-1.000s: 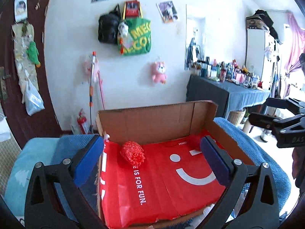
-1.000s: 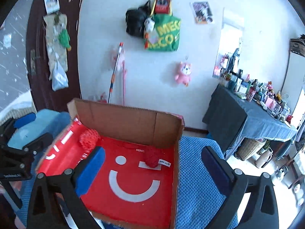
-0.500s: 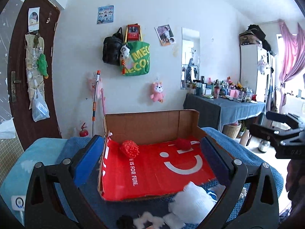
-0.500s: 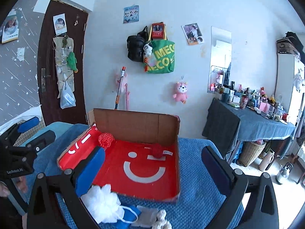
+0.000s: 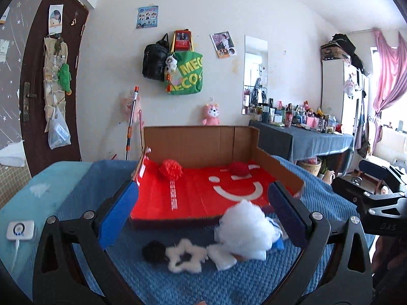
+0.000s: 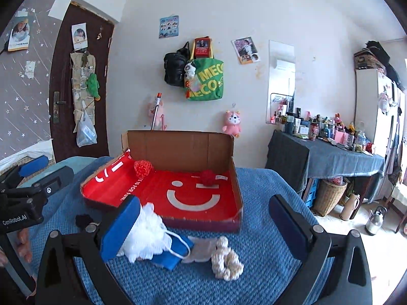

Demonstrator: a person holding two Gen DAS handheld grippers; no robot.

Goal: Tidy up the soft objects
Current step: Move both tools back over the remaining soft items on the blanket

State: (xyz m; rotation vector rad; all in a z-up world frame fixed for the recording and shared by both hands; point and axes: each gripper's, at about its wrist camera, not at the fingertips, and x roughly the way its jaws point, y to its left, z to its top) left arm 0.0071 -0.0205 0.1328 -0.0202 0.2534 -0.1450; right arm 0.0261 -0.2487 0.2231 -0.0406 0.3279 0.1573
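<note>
A shallow cardboard box (image 5: pixel 201 139) (image 6: pixel 237 193) with a red smiley lining sits on a blue blanket. Inside lie a red pom-pom (image 5: pixel 171 168) (image 6: pixel 143 167) and a dark red ball (image 5: pixel 239 168) (image 6: pixel 208 177). In front of the box lie a white mesh puff (image 5: pixel 245 230) (image 6: pixel 146 237), a blue cloth (image 6: pixel 169 256), a white fuzzy star ring (image 5: pixel 185 258), a black pom-pom (image 5: pixel 154 251) (image 6: pixel 83 220), a flat white piece (image 6: pixel 201 251) and a cream scrunchie (image 6: pixel 226 260). My left gripper (image 5: pixel 203 216) and my right gripper (image 6: pixel 203 228) both hang open above these, holding nothing.
The blue blanket (image 6: pixel 267 241) covers a bed. A white device with a cable (image 5: pixel 20 230) lies at its left. A dark draped table (image 6: pixel 328 160) crowded with bottles stands right, a wicker basket (image 6: pixel 329 195) under it. Bags (image 5: pixel 187 73) hang on the far wall.
Both grippers have pulled back and risen from the box. The loose soft items in front of the box have come into view. Both stay open.
</note>
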